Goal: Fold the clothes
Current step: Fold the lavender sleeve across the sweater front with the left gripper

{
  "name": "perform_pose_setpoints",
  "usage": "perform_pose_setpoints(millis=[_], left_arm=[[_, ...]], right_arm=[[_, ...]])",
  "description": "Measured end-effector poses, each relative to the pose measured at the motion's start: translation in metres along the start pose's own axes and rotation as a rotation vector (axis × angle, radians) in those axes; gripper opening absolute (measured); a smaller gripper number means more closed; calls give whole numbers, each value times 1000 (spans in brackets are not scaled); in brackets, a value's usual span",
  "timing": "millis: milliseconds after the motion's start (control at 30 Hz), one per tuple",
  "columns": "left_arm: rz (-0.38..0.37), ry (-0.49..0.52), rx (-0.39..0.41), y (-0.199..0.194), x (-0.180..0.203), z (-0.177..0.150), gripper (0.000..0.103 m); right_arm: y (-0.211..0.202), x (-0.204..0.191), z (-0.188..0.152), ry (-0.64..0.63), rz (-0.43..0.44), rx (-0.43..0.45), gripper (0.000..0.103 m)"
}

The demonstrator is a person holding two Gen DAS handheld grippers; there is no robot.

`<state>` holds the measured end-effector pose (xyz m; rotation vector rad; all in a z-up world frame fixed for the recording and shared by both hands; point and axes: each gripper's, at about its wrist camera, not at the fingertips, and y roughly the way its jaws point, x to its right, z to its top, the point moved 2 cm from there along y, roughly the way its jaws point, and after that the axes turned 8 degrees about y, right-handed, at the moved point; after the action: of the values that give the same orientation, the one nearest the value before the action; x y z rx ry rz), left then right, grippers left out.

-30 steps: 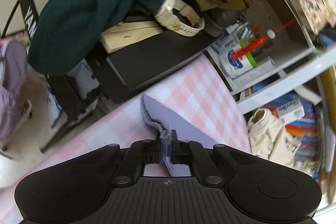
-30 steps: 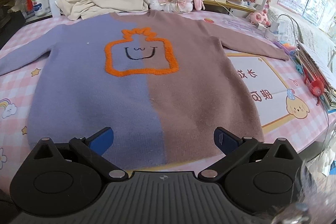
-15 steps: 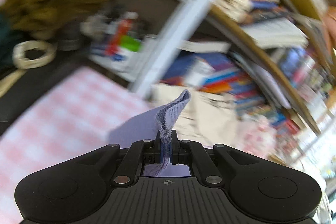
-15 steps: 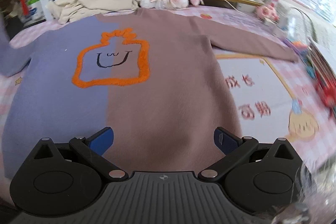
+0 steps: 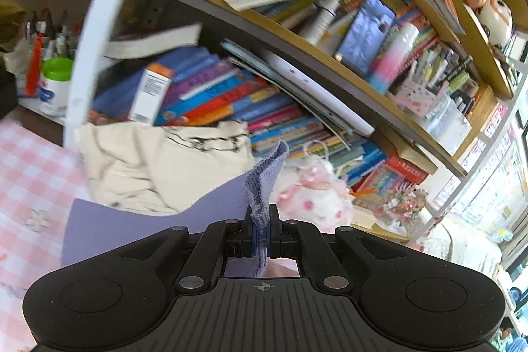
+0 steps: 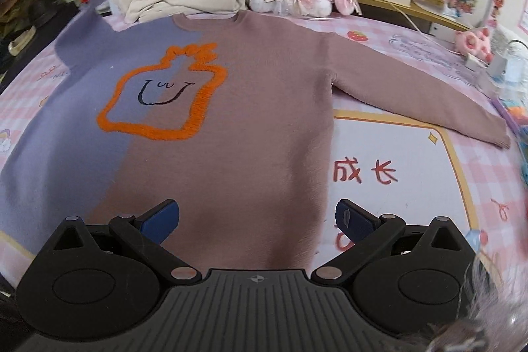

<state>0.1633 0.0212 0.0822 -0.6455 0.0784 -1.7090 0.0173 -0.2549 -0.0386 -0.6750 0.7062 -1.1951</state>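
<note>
Sweater [image 6: 231,127] flat on pink tablecloth [image 6: 412,154]. Left gripper [image 5: 260,230] clamped on lilac sleeve cuff [image 5: 264,183], lifted. Right gripper [image 6: 257,216] wide apart, empty. Knit soft, limp, light; grasp brown cuff [image 6: 501,139] next.

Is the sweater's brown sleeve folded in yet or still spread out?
Spread. The brown sleeve lies flat and straight across the pink bedspread, away from the sweater body, its cuff at the far end.

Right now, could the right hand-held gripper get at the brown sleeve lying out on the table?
Probably yes. The right hand-held gripper is open and empty above the sweater, and the brown sleeve lies flat with nothing on it.
</note>
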Motion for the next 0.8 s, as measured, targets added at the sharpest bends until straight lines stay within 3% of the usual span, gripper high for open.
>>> perform_pose_setpoints(millis=[233, 500, 533, 633, 667, 733, 800], left_arm=[[24, -5, -54, 40, 33, -15, 3], [118, 3, -130, 75, 45, -35, 7], [129, 3, -140, 78, 47, -36, 16], [114, -9, -147, 73, 52, -33, 60], [115, 12, -119, 63, 52, -30, 68], [118, 55, -63, 43, 52, -25, 72], [175, 147, -62, 20, 46, -26, 73]], right_arm=[[2, 23, 1, -21, 47, -21, 101], [0, 32, -5, -49, 71, -38, 101], [-1, 33, -6, -52, 72, -40, 101], [-1, 36, -7, -50, 81, -47, 101], [-1, 37, -6, -45, 87, -49, 101], [0, 39, -5, -33, 98, -52, 101], [2, 41, -5, -20, 102, -55, 101]])
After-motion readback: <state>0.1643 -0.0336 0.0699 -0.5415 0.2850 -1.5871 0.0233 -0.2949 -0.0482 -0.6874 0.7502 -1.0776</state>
